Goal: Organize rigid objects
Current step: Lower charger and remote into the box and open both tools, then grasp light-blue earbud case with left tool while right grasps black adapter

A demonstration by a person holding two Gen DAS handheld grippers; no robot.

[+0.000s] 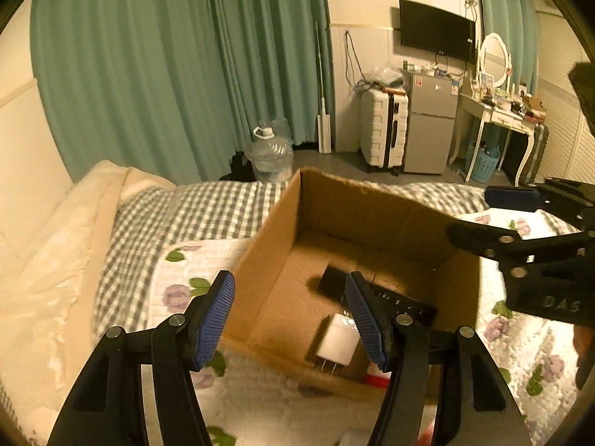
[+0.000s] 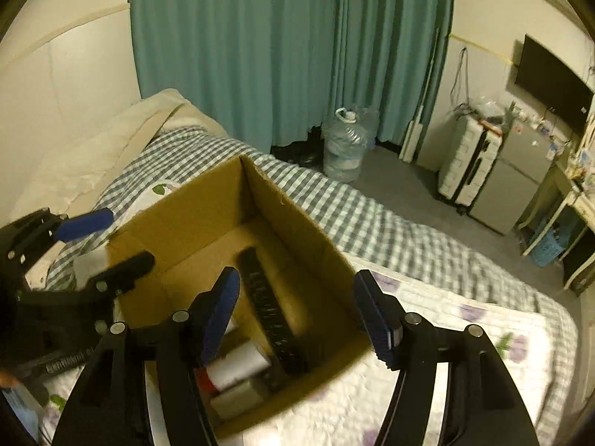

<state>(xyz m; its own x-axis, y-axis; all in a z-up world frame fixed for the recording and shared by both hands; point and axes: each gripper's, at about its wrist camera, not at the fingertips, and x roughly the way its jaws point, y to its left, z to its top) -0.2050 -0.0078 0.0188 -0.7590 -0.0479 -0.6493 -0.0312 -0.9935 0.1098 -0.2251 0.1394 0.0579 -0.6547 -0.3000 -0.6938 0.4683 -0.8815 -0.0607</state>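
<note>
So the setting is a bedroom: teal curtains (image 1: 156, 74) behind everything, a big clear water jug (image 1: 269, 156) on the floor, a white suitcase (image 1: 385, 130) next to a small grey fridge (image 1: 431, 122), a TV (image 1: 437, 28) on the wall and a cluttered vanity table (image 1: 498, 111) off to the side. The bed has a grey checked sheet (image 2: 372, 223) with a white floral quilt (image 2: 465, 316) on top, and an open cardboard box (image 1: 372, 208) sits on that quilt. The box's tall walls fence in everything inside it.

Both grippers hover over the box. The left gripper (image 1: 290, 319) has its blue pads spread apart with nothing between them; its right finger partly covers the stuff in the box. The right gripper (image 2: 297, 316) is also let go, jaws spread and empty, sitting right above the box opening.

Inside the box, below both grippers: a long black remote (image 2: 271, 308) lying flat along the bottom, a white plug adapter (image 1: 336, 342) with its prongs pointing toward the near wall, and something red and white (image 2: 238, 368) tucked in the near corner that's too blurry to identify.
</note>
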